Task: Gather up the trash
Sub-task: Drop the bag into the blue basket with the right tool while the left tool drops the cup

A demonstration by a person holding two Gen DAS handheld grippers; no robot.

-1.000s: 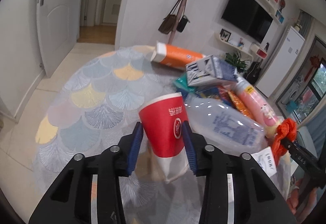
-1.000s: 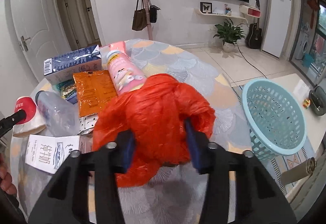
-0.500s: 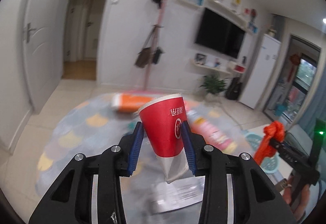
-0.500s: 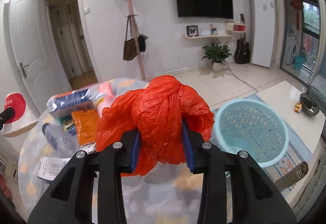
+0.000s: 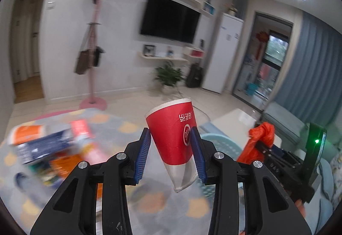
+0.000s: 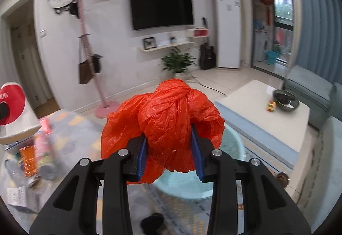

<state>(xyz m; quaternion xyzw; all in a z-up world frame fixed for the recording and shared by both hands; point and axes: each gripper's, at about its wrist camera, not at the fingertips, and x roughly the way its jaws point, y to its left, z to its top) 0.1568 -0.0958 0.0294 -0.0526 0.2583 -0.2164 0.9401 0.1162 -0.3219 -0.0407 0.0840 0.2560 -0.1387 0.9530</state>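
both grippers have swung off the littered rug toward the pale blue basket (image 6: 233,145), and i read this as the carry to the drop. my left gripper (image 5: 171,153) pinches the red paper cup (image 5: 173,134) by its sides, rim tilted away, held up in the air. my right gripper (image 6: 170,151) squeezes the crumpled orange plastic bag (image 6: 164,119) directly above the basket (bag hides most of the rim). cartons, a bottle and wrappers (image 5: 42,143) remain on the rug, so more trips follow.
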